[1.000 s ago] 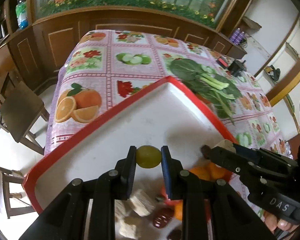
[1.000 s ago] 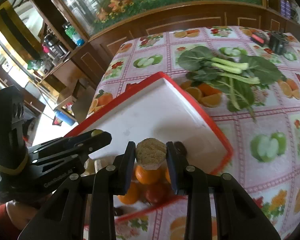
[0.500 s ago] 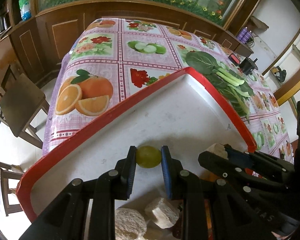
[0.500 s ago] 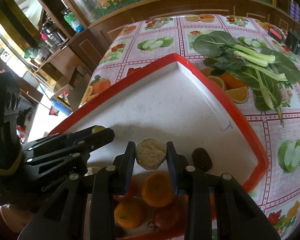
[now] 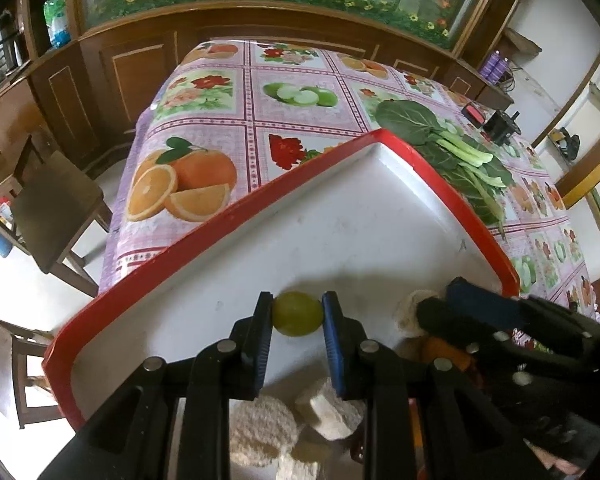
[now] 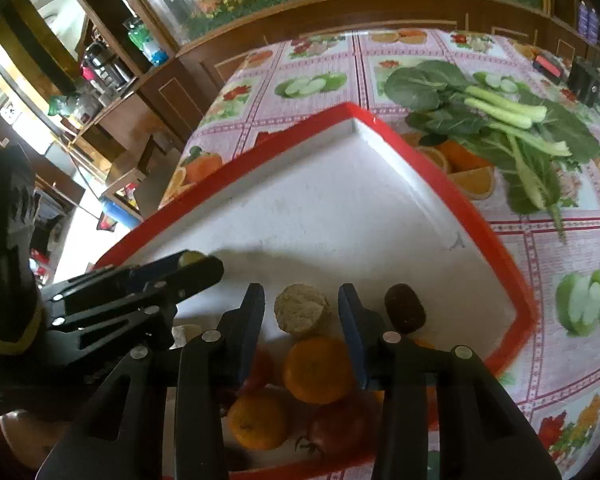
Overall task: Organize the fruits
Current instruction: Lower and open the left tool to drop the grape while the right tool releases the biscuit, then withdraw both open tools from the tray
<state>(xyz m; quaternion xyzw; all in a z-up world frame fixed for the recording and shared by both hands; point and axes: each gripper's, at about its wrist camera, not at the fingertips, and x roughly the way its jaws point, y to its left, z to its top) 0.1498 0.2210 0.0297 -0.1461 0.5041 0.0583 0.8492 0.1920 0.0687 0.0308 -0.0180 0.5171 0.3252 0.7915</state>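
While the left gripper [image 5: 297, 314] clamps a green grape [image 5: 297, 313] between its fingers above the white tray [image 5: 204, 240], the right gripper [image 6: 301, 312] stands spread, a beige biscuit-like round [image 6: 302, 314] lying loose between its fingers. Just right of it sits a dark date [image 6: 405, 313]; oranges [image 6: 317, 370] lie nearer, beneath.

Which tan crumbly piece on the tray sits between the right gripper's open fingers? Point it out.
The round tan piece, lying alone on the red-rimmed tray between the right gripper's open jaws, beside the dark brown fruit. The other tan chunks cluster under the left gripper.
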